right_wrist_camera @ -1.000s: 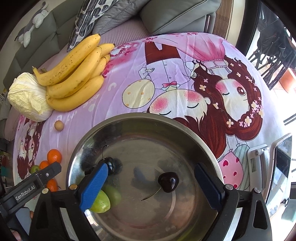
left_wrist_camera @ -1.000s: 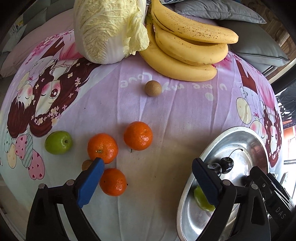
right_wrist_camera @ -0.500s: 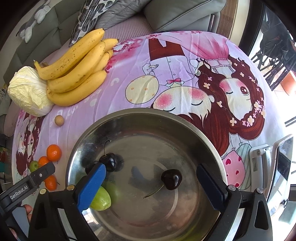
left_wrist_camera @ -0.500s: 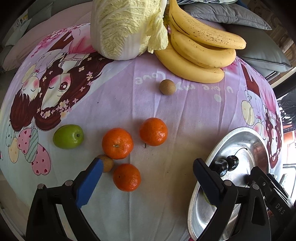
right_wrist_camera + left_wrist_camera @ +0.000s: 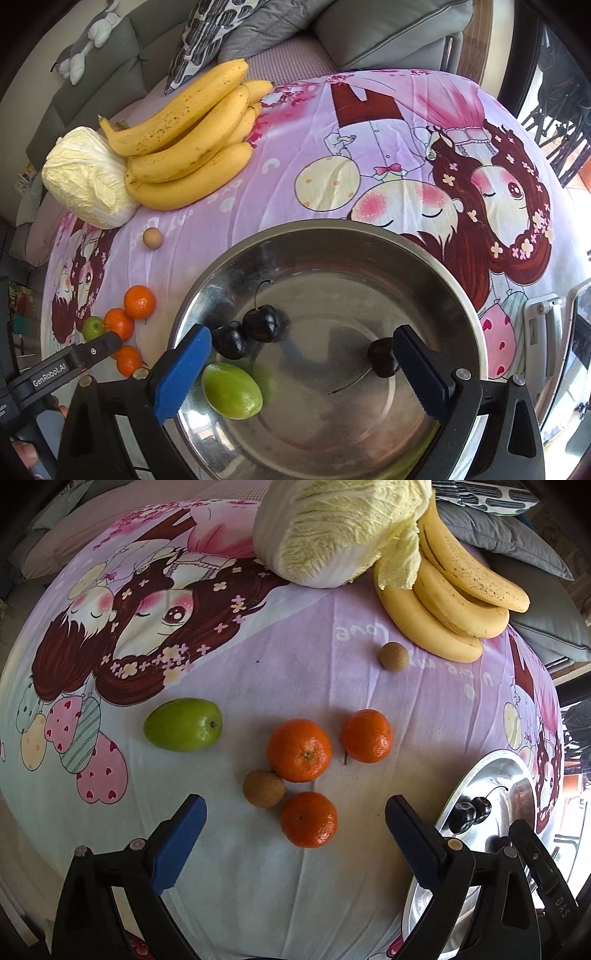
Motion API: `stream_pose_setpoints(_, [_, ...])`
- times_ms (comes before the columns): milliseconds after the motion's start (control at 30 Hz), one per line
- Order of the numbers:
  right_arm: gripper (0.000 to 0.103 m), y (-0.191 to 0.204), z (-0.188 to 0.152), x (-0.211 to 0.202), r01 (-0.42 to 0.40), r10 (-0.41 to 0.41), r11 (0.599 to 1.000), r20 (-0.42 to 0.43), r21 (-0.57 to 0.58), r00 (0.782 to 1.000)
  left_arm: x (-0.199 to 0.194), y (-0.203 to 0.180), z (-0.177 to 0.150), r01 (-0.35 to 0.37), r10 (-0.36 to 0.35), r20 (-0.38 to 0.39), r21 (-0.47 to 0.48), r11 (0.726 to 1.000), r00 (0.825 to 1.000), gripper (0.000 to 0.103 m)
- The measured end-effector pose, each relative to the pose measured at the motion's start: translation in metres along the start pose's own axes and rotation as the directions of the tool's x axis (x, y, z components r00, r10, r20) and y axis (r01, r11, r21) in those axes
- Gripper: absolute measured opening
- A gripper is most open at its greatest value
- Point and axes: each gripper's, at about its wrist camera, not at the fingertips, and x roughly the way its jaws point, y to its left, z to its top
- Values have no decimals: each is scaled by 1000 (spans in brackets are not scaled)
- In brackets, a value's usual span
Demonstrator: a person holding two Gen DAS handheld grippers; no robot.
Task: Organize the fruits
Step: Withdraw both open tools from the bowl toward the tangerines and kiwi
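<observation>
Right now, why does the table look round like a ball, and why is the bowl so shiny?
Left wrist view: the fisheye lens bends the tablecloth into a dome, with dark corners. Right wrist view: the metal bowl mirrors daylight, showing blurry reflections beside the cherries and green fruit; everything stays fairly sharp.

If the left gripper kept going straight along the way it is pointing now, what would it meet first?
Most likely the nearest orange, which lies between the open fingers of the left gripper just ahead; the small brown fruit sits beside it. Depth is hard to judge.
</observation>
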Motion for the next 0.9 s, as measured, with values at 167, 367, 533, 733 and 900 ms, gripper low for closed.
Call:
stream_pose_setpoints(167, [100,23,-1,5,-44,43,998,-20,-55,999,-8,25,0,-4,5,11,-33,999,1000,97])
stream_pose_setpoints(367, [100,54,-7,9,-90,86,988,-33,-125,996,-17,57,-2,-9,12,27,-80,997,1000,97])
stream_pose_setpoints(533, [100,78,-13,19,-108,98,978,-63,-178,993,-20,87,-5,2,2,28,-129,992,1000,97])
stream_pose_setpoints(733, [100,106,-16,24,-150,135,962,-81,-228,988,-30,110,-6,-8,15,43,-158,987,999,97])
stream_pose_setpoints(900, [100,128,-19,28,-168,146,950,-99,-265,984,-32,126,-7,-14,22,46,-176,984,999,97])
